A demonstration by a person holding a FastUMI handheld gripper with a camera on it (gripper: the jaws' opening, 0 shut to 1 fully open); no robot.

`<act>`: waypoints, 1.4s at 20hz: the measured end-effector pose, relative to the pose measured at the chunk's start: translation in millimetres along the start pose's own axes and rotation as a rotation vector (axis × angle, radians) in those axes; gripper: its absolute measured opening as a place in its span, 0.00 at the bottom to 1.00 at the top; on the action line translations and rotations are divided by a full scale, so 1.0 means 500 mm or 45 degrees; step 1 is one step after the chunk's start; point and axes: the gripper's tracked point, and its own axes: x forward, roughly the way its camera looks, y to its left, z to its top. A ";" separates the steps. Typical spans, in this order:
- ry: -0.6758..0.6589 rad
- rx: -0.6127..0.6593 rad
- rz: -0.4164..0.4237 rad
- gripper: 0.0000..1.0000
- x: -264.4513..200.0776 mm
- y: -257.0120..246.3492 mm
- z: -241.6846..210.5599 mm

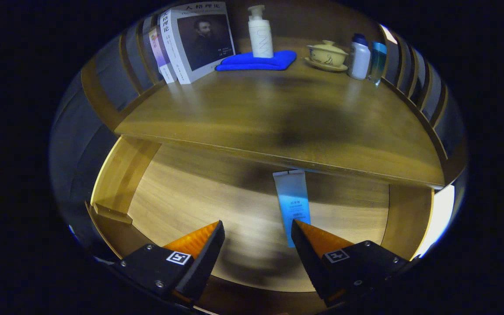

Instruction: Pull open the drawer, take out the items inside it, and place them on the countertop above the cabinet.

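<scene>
We see the drawer (199,192) pulled open beneath the counter (278,113), and on its floor the tube (292,201) lies just ahead of the right finger, long axis running near to far, while the fingers of the gripper (257,234) stand wide apart, holding and touching nothing.

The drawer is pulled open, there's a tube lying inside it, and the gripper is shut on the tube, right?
Not quite. The drawer is open and the tube lies inside, but the gripper is open, its fingers spread above the drawer floor, touching nothing. The gripper view shows it.
</scene>
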 end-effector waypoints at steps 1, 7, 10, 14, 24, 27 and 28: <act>-0.011 -0.014 -0.011 0.95 -0.002 -0.004 0.008; 0.007 -0.090 -0.102 0.95 0.034 -0.054 0.032; 0.027 -0.126 -0.145 0.95 0.060 -0.080 0.032; 0.102 -0.133 -0.188 0.95 0.090 -0.111 0.003; 0.163 -0.031 -0.112 0.43 0.077 -0.106 -0.026; 0.145 -0.123 -0.092 0.40 0.051 -0.085 -0.017; 0.142 -0.155 -0.092 0.40 0.044 -0.079 -0.014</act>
